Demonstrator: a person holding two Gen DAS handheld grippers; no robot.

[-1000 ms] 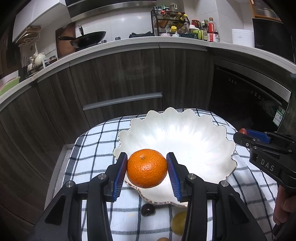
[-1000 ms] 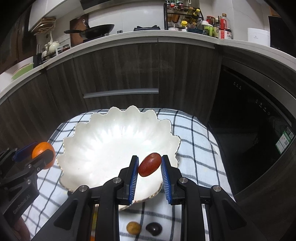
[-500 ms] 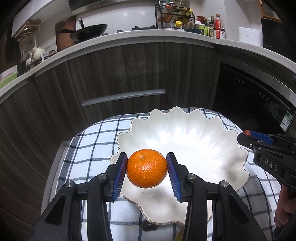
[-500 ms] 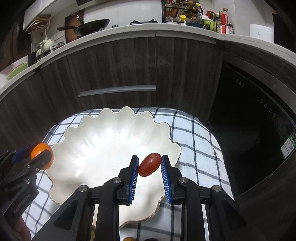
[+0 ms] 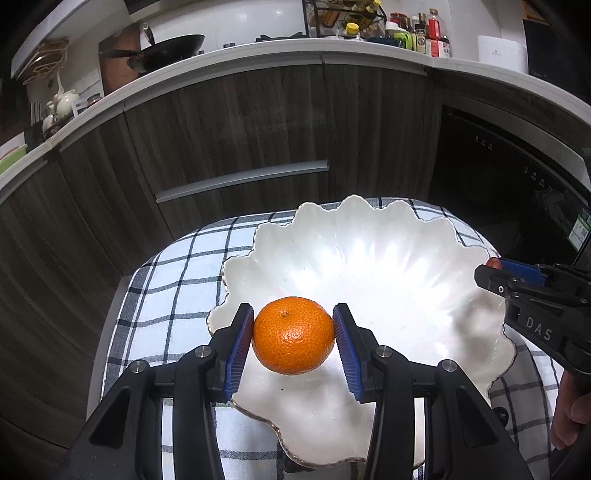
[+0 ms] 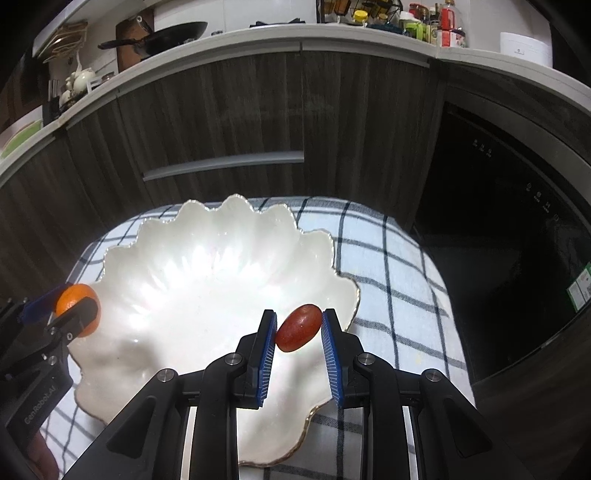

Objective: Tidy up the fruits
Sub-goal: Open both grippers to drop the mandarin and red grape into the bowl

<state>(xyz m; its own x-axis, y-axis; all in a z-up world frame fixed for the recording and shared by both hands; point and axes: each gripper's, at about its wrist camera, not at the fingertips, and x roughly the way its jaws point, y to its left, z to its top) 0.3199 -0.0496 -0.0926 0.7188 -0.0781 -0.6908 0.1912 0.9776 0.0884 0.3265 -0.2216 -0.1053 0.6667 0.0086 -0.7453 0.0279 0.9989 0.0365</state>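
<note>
My left gripper (image 5: 293, 341) is shut on an orange mandarin (image 5: 293, 335) and holds it over the near-left part of a white scalloped bowl (image 5: 388, 258). My right gripper (image 6: 299, 334) is shut on a small red oval fruit (image 6: 298, 328) over the bowl's (image 6: 184, 266) near-right rim. The bowl is empty inside. In the right wrist view the left gripper with the mandarin (image 6: 75, 308) shows at the left. In the left wrist view the right gripper (image 5: 493, 267) shows at the right with the red fruit (image 5: 494, 263) peeking out.
The bowl stands on a blue-and-white checked cloth (image 5: 166, 295) on a small table. Dark wood cabinets (image 5: 240, 122) and a dark oven front (image 6: 517, 221) stand behind. The counter above holds a wok (image 5: 166, 46) and bottles (image 5: 417, 33).
Both grippers have moved forward over the bowl with their fruits still held. The loose small fruits on the cloth near the front have gone out of view.
</note>
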